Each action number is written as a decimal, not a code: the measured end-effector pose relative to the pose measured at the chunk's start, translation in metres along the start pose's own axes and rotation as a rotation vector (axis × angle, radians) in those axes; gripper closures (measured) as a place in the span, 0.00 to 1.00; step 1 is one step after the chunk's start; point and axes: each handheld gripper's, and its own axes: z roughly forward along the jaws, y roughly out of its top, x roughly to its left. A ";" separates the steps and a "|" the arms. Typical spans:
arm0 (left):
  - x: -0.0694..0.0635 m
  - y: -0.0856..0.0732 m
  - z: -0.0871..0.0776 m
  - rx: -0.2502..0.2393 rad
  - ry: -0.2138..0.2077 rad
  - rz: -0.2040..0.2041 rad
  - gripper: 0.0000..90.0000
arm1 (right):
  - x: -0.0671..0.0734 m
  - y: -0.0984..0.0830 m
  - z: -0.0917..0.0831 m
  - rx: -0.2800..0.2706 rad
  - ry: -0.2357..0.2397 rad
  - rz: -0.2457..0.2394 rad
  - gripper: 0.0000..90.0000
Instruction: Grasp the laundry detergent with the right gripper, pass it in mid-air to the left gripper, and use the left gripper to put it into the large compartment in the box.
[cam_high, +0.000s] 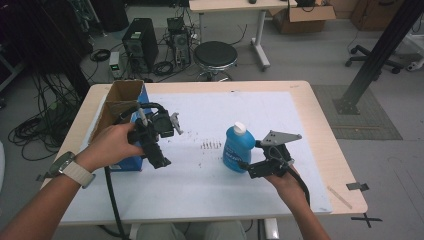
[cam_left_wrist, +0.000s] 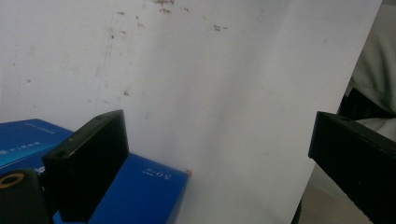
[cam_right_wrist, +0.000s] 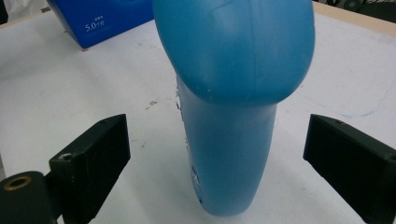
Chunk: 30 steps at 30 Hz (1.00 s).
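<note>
Blue bottle (cam_right_wrist: 233, 93) stands upright near the table's (cam_high: 310, 150) right edge, directly between the right gripper's (cam_high: 248, 169) wide-open, empty jaws (left gripper (cam_high: 157, 160), also open and empty, is farther).

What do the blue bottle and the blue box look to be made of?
The bottle looks like moulded plastic with a smooth, slightly glossy skin: a seam line runs down it, and it has a white cap. The box looks like cardboard: its printed outside is blue with a satin sheen, and its open flaps are raw brown.
</note>
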 end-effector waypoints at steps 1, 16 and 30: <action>0.000 0.000 0.000 0.002 -0.001 0.000 0.06 | 0.000 -0.001 0.000 -0.004 -0.002 -0.002 0.08; 0.001 0.001 0.001 0.004 -0.001 0.000 0.06 | -0.003 -0.007 0.003 -0.035 -0.011 0.006 0.08; 0.001 0.001 0.001 0.005 -0.001 0.002 0.06 | -0.004 -0.007 0.019 -0.057 -0.001 0.027 0.08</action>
